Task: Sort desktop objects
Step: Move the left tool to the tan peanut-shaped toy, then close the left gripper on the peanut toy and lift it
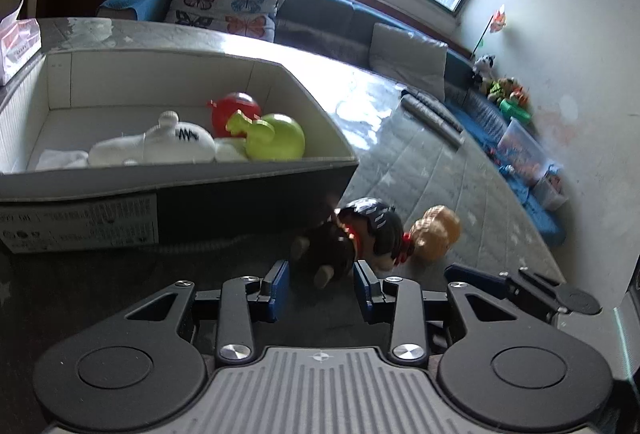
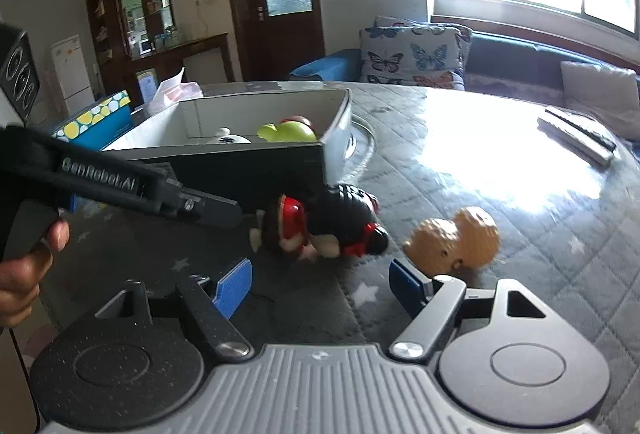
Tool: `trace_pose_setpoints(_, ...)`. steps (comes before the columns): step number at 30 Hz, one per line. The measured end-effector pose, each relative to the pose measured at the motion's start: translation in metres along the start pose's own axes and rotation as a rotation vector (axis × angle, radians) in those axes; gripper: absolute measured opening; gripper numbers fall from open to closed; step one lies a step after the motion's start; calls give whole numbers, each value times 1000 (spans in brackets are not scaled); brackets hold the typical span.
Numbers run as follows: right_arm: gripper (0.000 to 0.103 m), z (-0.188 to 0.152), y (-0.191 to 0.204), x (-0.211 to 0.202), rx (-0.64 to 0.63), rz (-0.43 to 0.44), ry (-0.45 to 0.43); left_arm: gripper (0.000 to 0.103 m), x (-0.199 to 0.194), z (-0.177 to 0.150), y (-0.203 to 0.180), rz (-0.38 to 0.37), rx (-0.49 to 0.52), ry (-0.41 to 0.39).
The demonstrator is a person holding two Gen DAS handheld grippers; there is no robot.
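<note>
Dark plush doll [image 1: 352, 238] lies on its side on the grey quilted table [image 1: 460, 169], just in front of the box [image 1: 200, 189] corner. Left wrist view: its long axis runs roughly left to right, feet toward the left gripper [image 1: 321, 284], head toward the tan toy [image 1: 436, 232] just beside it. Left gripper's blue pads stand apart, nothing pressed between them; the doll's feet sit just beyond the gap. Box is open-topped, white inside, holding a white plush [image 1: 160, 145], a red toy [image 1: 236, 111] and a green toy [image 1: 272, 137], crowded toward its near right corner.

Right wrist view: doll [image 2: 320, 226] lies across the frame, feet left, head right. Tan toy [image 2: 456, 242] rests apart from it on the right, near the right finger. Right gripper [image 2: 322, 288] is open wide, empty. Left gripper body [image 2: 120, 185] reaches in from the left, held by a hand [image 2: 24, 274]. Box [image 2: 256, 169] behind shows the same toys.
</note>
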State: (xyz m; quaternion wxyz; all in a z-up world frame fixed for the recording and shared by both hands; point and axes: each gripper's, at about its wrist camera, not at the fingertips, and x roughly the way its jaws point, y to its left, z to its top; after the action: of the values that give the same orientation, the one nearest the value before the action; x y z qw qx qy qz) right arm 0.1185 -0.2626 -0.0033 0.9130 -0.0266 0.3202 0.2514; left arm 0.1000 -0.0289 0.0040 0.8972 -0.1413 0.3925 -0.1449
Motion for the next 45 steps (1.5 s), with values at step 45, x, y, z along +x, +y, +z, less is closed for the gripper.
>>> trace_pose_setpoints(45, 73, 3, -88, 35, 2, -4, 30, 38, 105, 50, -98, -121, 143, 156)
